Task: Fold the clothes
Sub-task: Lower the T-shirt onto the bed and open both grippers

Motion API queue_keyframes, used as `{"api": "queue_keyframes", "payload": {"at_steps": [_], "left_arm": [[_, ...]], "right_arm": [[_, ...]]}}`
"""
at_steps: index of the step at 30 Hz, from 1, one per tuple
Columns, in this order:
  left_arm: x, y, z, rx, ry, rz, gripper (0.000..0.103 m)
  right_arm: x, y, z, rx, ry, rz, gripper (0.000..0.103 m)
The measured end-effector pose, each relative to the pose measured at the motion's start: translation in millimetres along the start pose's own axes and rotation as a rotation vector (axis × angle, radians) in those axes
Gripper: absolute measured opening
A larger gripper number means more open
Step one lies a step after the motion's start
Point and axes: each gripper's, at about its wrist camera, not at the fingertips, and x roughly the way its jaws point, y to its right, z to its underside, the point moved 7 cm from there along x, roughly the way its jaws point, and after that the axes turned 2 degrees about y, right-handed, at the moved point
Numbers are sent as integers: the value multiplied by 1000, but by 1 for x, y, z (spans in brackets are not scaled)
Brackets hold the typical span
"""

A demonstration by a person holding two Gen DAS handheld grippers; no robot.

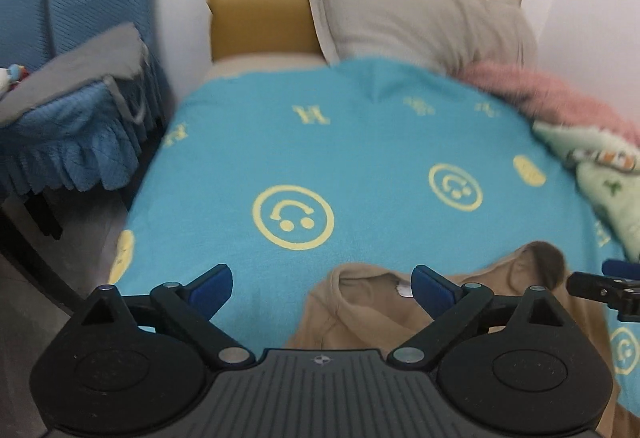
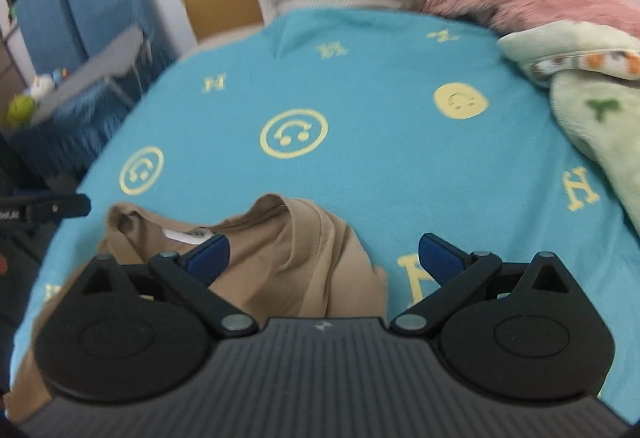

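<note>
A tan shirt [image 1: 360, 314] lies crumpled on the near part of a bed covered by a turquoise blanket with yellow smiley faces [image 1: 360, 158]. Its collar with a white label faces up [image 2: 188, 234]. My left gripper [image 1: 322, 288] is open, above the shirt's left side; its right finger is over the collar. My right gripper [image 2: 324, 258] is open above the shirt [image 2: 304, 262], its left finger over the collar. The right gripper's tip also shows at the right edge of the left wrist view [image 1: 600, 288], and the left gripper's at the left edge of the right wrist view [image 2: 48, 210].
A grey pillow [image 1: 412, 14] leans on a mustard headboard [image 1: 260, 18]. A pink fluffy blanket [image 1: 560, 98] and a pale green blanket [image 1: 600, 174] lie along the bed's right side. A blue-skirted table with a grey cloth [image 1: 80, 110] stands left of the bed.
</note>
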Motion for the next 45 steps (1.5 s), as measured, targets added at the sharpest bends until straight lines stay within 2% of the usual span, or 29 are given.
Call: {"api": "queue_keyframes", "payload": {"at_steps": [6,11,15,18,21,24,28,31,35,40,41,43,45], "left_arm": [[-52,-6,30,-23,55,-16,96],[-141,-8,70,-116,114,-6,96],[-214,-23,110,-202,151,2,95],[-254,-40,137,-228,163,-33,92],[-285,-59,158,-312,151,-27,90],[-302,-78,163,-381,126,-27,90],[-297,-96,165,-433,93,-33,82],[-286,-101,177,-471,70,-15,78],[-251,-102,196,-457,6,-52,70],[-209,-113,215,-526,-37,-68,66],[-203,-116,218,-544,-37,-64,61],[-197,-121,219,-564,9,-47,59],[-192,-119,216,-585,26,13,35]], "right_arm": [[-62,-2,22,26,135,25,102],[-142,-15,48,60,226,23,102],[-217,-34,80,62,266,14,102],[-267,-46,107,42,291,16,102],[-307,-50,134,75,283,14,102],[-336,-45,152,150,273,-8,102],[-348,-32,171,210,291,-10,102],[-345,-25,188,255,272,-7,102],[-330,-21,195,295,240,-23,102],[-302,-17,199,331,206,-26,102],[-295,-16,200,342,194,-27,102],[-282,-13,203,362,168,-31,102],[-273,-11,203,376,153,-33,102]]}}
